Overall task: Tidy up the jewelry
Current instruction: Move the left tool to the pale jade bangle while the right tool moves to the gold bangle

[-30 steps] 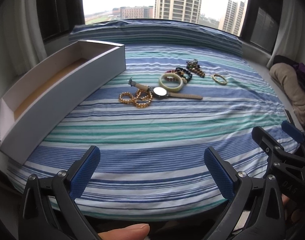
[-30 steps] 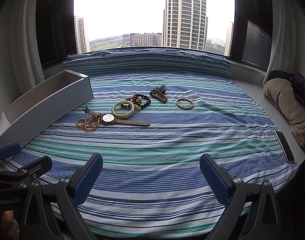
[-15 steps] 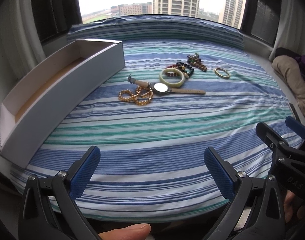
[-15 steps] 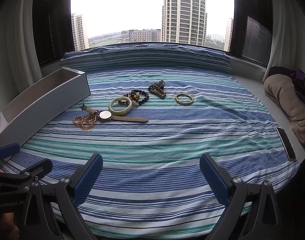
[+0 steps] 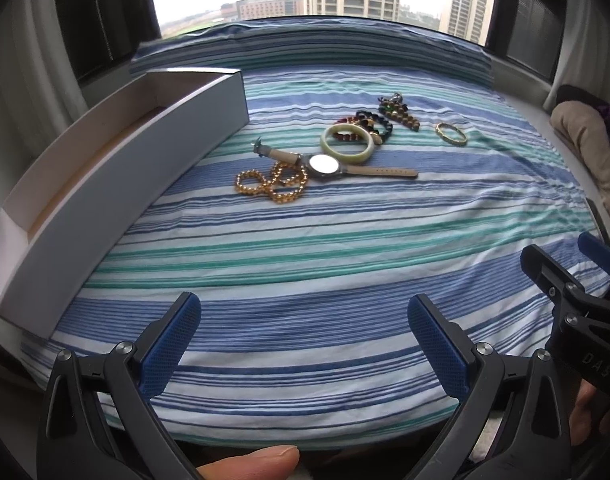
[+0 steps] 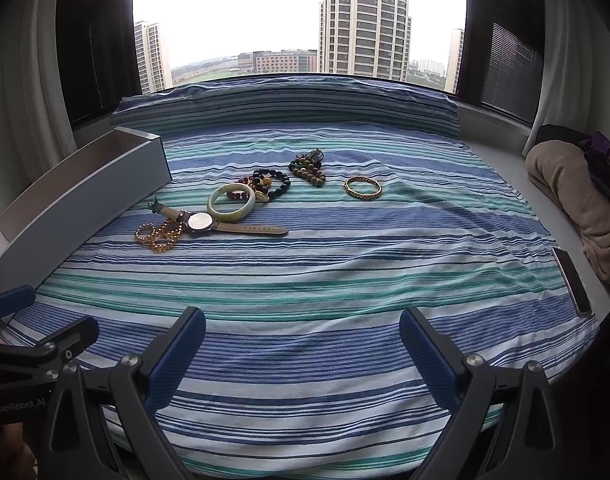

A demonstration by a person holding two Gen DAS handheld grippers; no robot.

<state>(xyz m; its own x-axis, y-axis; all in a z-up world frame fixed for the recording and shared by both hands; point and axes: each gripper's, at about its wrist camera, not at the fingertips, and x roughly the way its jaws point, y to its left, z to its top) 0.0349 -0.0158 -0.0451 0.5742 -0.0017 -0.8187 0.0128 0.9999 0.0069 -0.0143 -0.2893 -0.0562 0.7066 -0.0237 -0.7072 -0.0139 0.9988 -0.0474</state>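
Jewelry lies in a loose group on a striped cloth: a gold bead chain [image 5: 273, 186] [image 6: 159, 236], a tan-strap watch [image 5: 325, 165] [image 6: 203, 222], a pale green bangle [image 5: 347, 144] [image 6: 231, 202], dark bead bracelets [image 5: 371, 122] [image 6: 271, 184], a brown bead bracelet [image 5: 399, 112] [image 6: 309, 168] and a gold bangle [image 5: 451, 134] [image 6: 363, 188]. A long open white box [image 5: 105, 184] [image 6: 77, 204] stands to their left. My left gripper [image 5: 303, 344] and right gripper [image 6: 303, 348] are both open and empty, near the cloth's front edge, far from the jewelry.
A phone [image 6: 573, 280] lies at the right edge of the cloth. Folded tan fabric [image 6: 577, 196] sits on the ledge at the right. A striped bolster [image 6: 285, 108] runs along the back under the window. Curtains hang at both sides.
Both grippers have moved a little forward toward the jewelry, the views tilting slightly down. Jaws stay open. Nothing on the cloth has moved.
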